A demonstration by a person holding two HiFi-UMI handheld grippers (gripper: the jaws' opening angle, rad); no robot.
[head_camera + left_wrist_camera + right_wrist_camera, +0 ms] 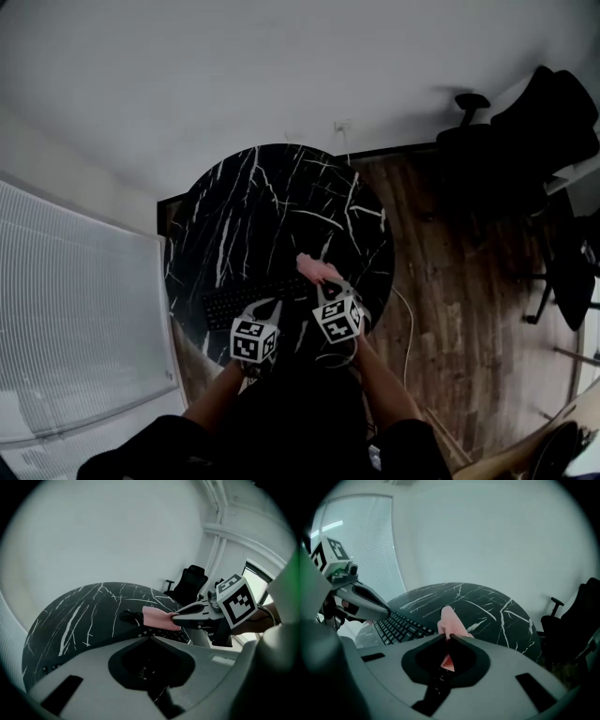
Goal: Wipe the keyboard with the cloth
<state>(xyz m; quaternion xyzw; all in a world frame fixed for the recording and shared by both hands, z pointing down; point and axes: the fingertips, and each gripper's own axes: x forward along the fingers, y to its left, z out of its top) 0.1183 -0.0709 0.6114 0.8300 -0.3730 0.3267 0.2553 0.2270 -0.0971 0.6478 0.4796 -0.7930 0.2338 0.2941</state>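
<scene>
A pink cloth [317,268] is pinched in my shut right gripper [326,285] and hangs over the right end of the black keyboard [255,300]. In the right gripper view the cloth [451,622] sticks up from between the closed jaws [448,637], with the keyboard [400,626] just to its left. My left gripper [271,307] hovers over the keyboard's near edge, jaws shut with nothing in them [150,638]. From the left gripper view, the right gripper [174,617] holds the cloth [157,618] above the keys [165,634].
The keyboard lies at the near edge of a round black marble table [272,211]. A black cable coil [126,616] lies beyond the cloth. Black office chairs [548,122] stand on the wooden floor [450,272] to the right; window blinds [66,309] are on the left.
</scene>
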